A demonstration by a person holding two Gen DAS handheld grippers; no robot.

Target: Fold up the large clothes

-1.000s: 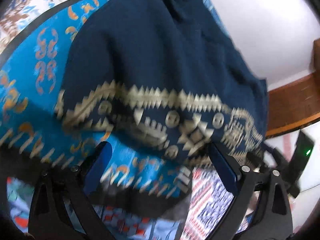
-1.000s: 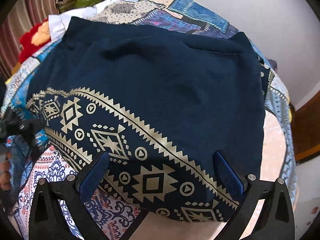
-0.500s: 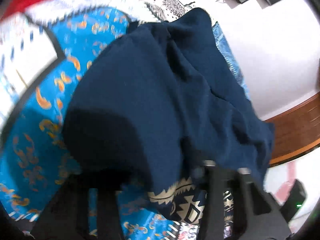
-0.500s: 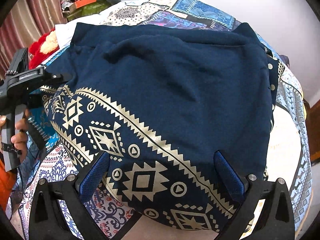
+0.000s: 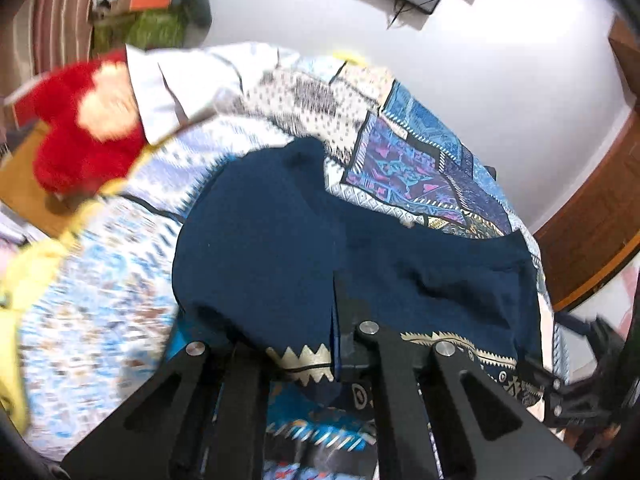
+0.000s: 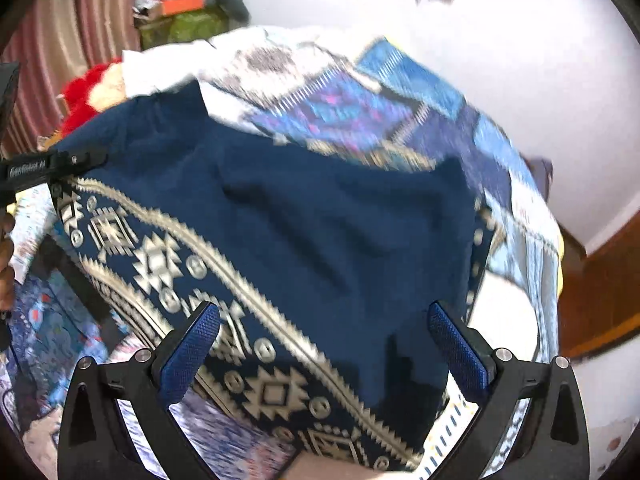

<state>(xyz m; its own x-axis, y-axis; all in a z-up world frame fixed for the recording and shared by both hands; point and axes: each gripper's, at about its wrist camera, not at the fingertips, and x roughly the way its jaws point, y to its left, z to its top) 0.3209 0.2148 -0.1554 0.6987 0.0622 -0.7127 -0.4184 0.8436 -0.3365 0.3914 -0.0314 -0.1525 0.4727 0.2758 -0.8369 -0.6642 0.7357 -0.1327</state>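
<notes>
A large navy garment (image 6: 328, 216) with a gold geometric border lies spread on a patterned bed. In the left wrist view the navy garment (image 5: 280, 248) is bunched over my left gripper (image 5: 334, 336), whose jaws are shut on its gold-trimmed hem. My right gripper (image 6: 324, 344) is open, its blue pads (image 6: 188, 356) hovering over the garment's near hem, holding nothing. The left gripper (image 6: 52, 164) also shows at the far left of the right wrist view, at the garment's left corner.
The bed has a blue and white patchwork cover (image 5: 420, 160). A red plush toy (image 5: 80, 128) and a white cloth (image 5: 192, 76) lie at its far left. A pile of bags (image 6: 192, 12) sits by a curtain. A wooden frame (image 5: 592, 216) runs at right.
My left gripper has closed on the garment's hem and lifted it up and away, so the far bed and wall show. My right gripper stayed open and tilted slightly up.
</notes>
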